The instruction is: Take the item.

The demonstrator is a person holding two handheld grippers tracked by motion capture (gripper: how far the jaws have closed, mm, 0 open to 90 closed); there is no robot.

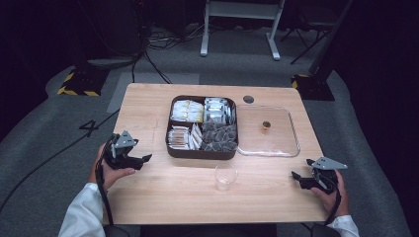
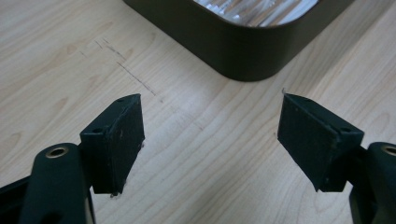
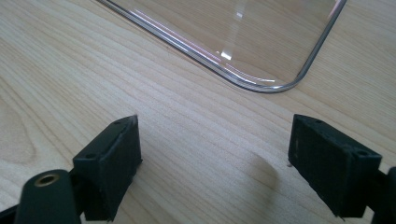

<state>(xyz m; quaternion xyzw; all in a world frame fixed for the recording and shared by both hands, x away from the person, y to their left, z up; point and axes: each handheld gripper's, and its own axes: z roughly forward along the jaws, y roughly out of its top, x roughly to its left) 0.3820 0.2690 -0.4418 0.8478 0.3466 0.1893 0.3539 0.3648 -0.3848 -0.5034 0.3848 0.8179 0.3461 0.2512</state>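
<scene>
A dark brown divided tray holds packets and tea bags at the middle of the wooden table. Its near corner lies just ahead of my left gripper, which stands open over bare wood with nothing between its jaws. In the high view my left gripper is to the left of the tray. A clear lid with a small knob lies flat to the right of the tray. My right gripper is open near the table's right front, with the lid's rounded corner ahead of my right gripper.
A small clear cup stands upright in front of the tray, between the two grippers. A round hole sits in the tabletop behind the lid. Bare wood stretches along the front edge. Cables and stand legs lie on the floor beyond the table.
</scene>
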